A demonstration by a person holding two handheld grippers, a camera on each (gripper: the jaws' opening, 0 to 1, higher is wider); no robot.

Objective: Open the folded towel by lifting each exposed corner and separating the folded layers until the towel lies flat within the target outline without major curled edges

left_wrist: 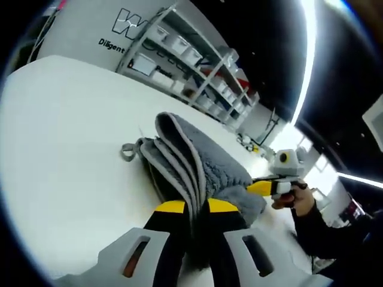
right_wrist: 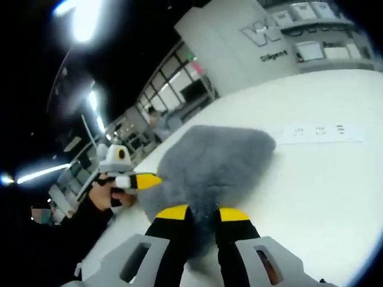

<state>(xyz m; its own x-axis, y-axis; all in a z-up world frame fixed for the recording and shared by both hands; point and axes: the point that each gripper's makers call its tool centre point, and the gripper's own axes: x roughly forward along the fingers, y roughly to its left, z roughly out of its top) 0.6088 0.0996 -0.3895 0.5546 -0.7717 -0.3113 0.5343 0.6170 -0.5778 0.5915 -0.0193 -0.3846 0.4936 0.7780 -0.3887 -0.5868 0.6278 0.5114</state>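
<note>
A grey towel lies bunched on the white table, its folded layers standing up in ridges with a small loop at the left end. In the left gripper view, my left gripper is shut on the towel's near edge, with fabric pinched between its yellow-tipped jaws. My right gripper comes in from the right, held by a hand, and meets the towel's far side. In the right gripper view, the right gripper is shut on the towel. There the left gripper reaches the fabric from the left.
Metal shelves with white bins stand beyond the table's far edge, beside a white wall with lettering. A strip of printed labels lies on the table past the towel. A person's dark sleeve is at the right.
</note>
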